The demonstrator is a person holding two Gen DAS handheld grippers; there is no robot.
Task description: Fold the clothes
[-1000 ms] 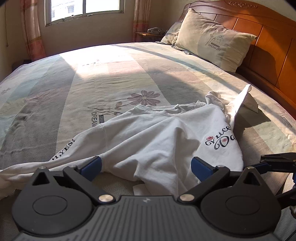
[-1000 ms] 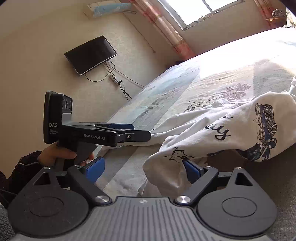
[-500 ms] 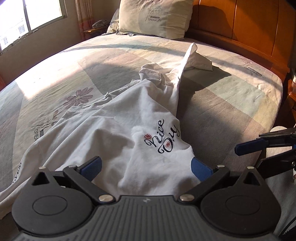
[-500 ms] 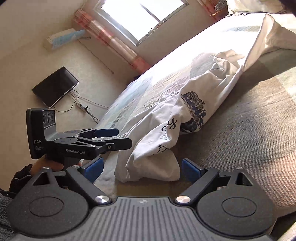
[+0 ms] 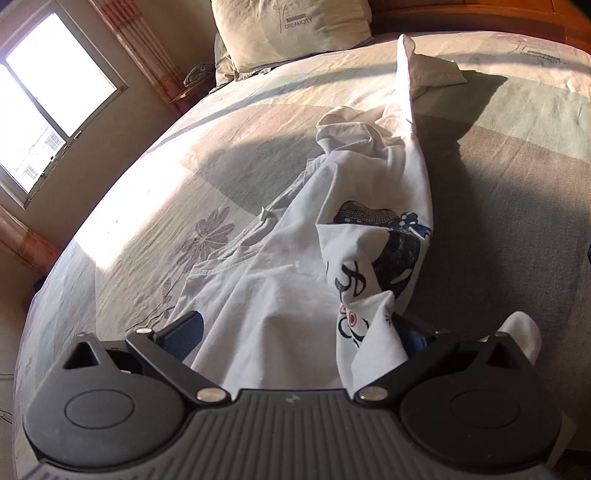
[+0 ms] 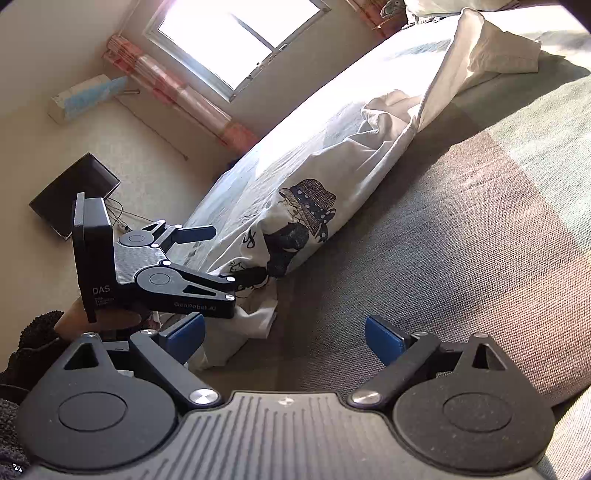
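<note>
A white printed shirt [image 5: 295,266] lies bunched in a long ridge on the bed, one sleeve stretched toward the pillow. My left gripper [image 5: 295,332] is open at the shirt's near end, and the cloth lies between its fingers, covering most of the right pad. In the right wrist view the shirt [image 6: 332,173] shows its hat-girl print, and the left gripper [image 6: 232,254] sits at the hem with its lower finger touching the fabric. My right gripper [image 6: 284,336] stands open over bare sheet, just right of the hem, holding nothing.
The bed sheet [image 5: 517,221] spreads wide to the right of the shirt. A pillow [image 5: 295,29] leans at the wooden headboard [image 5: 480,14]. A window [image 5: 48,99] lights the left side. A hand in a dark sleeve [image 6: 37,332] holds the left gripper.
The left gripper has moved in on the shirt's near end, so cloth now lies between its fingers. The shirt is more bunched. The right gripper has shifted right onto bare sheet.
</note>
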